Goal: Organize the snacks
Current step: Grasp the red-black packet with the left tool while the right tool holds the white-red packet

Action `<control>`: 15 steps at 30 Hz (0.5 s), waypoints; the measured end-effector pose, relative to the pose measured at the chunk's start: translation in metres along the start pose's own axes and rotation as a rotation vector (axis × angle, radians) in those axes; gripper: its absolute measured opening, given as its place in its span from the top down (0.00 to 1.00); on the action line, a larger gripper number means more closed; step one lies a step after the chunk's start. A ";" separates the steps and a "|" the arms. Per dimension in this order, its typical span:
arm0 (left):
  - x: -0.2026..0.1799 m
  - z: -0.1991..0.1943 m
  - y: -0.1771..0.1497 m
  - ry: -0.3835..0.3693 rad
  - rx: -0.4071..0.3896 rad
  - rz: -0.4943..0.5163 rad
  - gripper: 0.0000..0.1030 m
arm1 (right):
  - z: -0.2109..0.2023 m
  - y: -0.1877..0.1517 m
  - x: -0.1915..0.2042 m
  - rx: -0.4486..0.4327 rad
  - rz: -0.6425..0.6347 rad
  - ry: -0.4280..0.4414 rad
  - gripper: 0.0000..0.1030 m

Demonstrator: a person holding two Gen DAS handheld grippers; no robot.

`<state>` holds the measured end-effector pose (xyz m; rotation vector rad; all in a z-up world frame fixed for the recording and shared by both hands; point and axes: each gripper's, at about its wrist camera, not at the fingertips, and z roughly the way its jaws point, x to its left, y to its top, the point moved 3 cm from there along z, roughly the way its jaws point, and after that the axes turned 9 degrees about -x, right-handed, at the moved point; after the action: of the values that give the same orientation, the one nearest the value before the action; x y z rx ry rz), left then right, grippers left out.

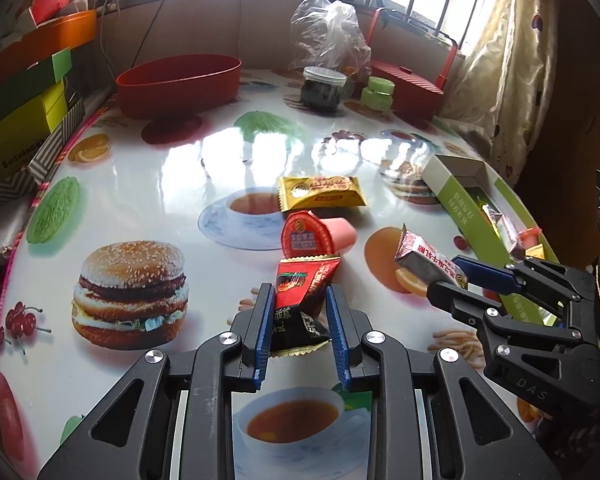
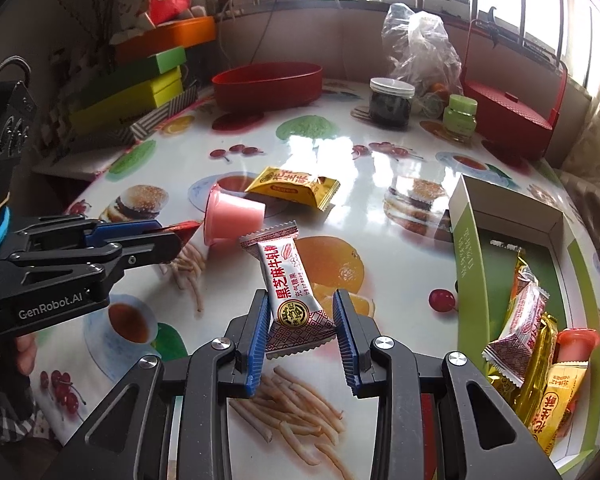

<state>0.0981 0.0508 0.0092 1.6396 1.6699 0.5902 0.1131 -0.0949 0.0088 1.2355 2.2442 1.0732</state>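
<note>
My left gripper (image 1: 299, 294) is shut on a red and black snack packet (image 1: 302, 300), held just above the table; it also shows in the right wrist view (image 2: 168, 240). My right gripper (image 2: 302, 300) is shut on a white and red candy packet (image 2: 288, 280), seen too in the left wrist view (image 1: 424, 258). A pink jelly cup (image 2: 230, 216) lies on its side on the table next to a yellow snack packet (image 2: 292, 186). The green open box (image 2: 466, 236) at the right holds several packets and a jelly cup.
A red oval bowl (image 2: 268, 84), a dark jar (image 2: 391, 102), a small green jar (image 2: 461, 116), a clear plastic bag (image 2: 420, 40) and a red lidded basket (image 2: 512, 108) stand at the back. Stacked green and orange boxes (image 2: 140, 80) line the left edge.
</note>
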 end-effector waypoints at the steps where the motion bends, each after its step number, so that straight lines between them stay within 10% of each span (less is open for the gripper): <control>1: -0.001 -0.001 0.001 -0.003 -0.003 0.002 0.73 | -0.001 0.001 -0.001 -0.003 0.003 0.000 0.70; 15: -0.021 -0.015 0.014 -0.041 -0.041 0.038 0.73 | -0.025 0.006 -0.019 -0.055 0.042 -0.030 0.70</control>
<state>0.0951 0.0333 0.0326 1.6467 1.5906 0.6015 0.1115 -0.1195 0.0290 1.2726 2.1607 1.1164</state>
